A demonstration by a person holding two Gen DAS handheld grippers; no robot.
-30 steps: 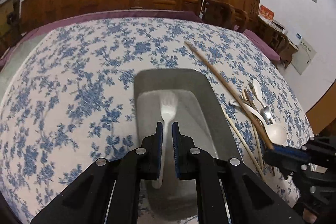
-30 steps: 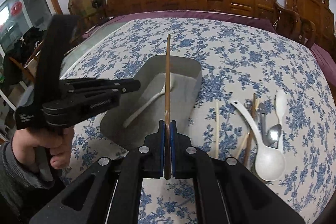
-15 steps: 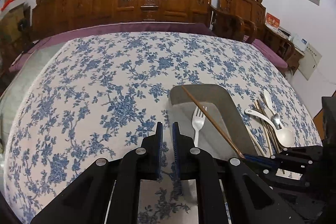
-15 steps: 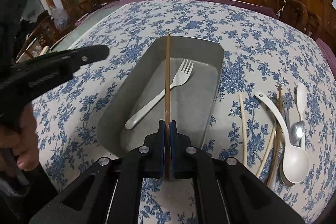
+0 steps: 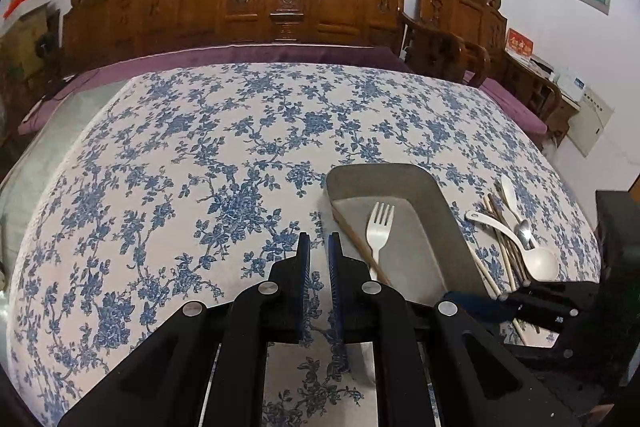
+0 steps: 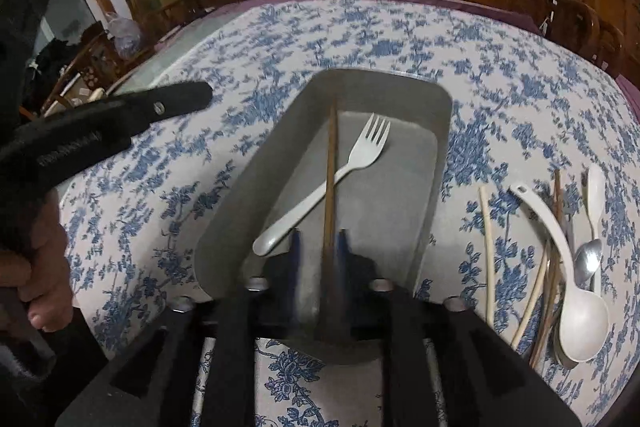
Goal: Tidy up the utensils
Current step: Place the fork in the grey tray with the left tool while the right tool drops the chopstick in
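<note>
Now the right tool (image 6: 319,247) is opening, its brown chopstick (image 6: 330,163) seemingly dropped into the tray (image 6: 436,163).

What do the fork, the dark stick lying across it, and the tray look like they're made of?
Fork: probably plastic, matte off-white, thick and without metal shine. Dark chopstick: likely wood or bamboo, brown and dull. Tray: grey with a soft sheen; could be metal or plastic, hard to tell.

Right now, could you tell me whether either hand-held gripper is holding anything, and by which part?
Nothing is firmly held. The right hand-held gripper is opening around the near end of the brown chopstick, which lies in the grey tray. The left hand-held gripper is shut and empty.
</note>
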